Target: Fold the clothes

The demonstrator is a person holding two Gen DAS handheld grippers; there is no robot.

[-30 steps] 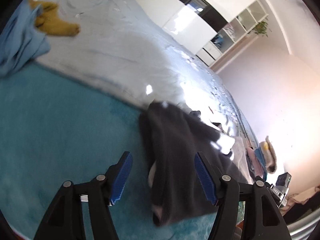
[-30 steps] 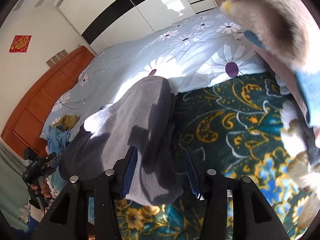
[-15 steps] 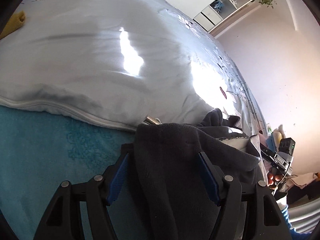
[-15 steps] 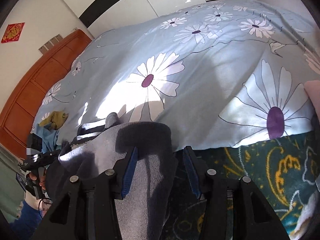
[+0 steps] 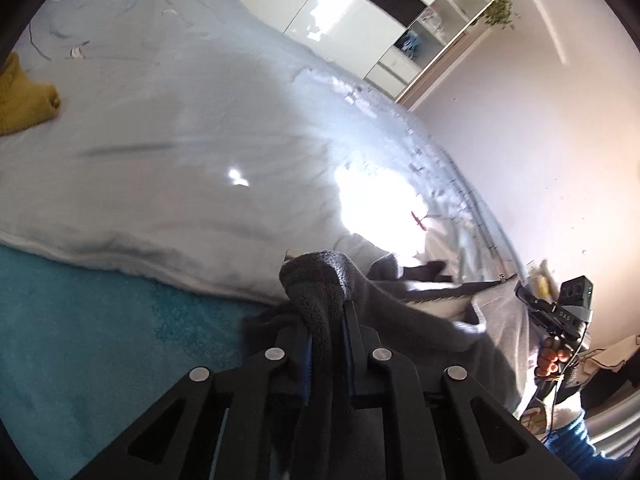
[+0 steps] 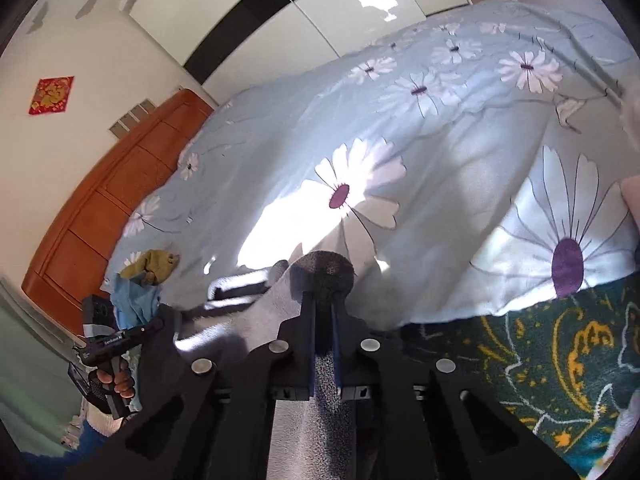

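A dark grey fleece garment [image 5: 400, 304] is pinched by the left gripper [image 5: 326, 332], whose jaws are clamped on a bunched fold. Another fold of it is clamped in the right gripper [image 6: 324, 320]. The garment is stretched between them over the edge of the daisy-print duvet [image 6: 360, 184], which lies toward twelve o'clock. A mustard cloth [image 6: 154, 264] is seen at nine o'clock.

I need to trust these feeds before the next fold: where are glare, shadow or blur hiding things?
Left wrist view: sunlight blows out a patch of the duvet just beyond the grey garment in the left gripper; far bedding is smeared. Right wrist view: sharper, a sunlit patch by the daisy print, the right gripper dark against it, and shadow across the garment.
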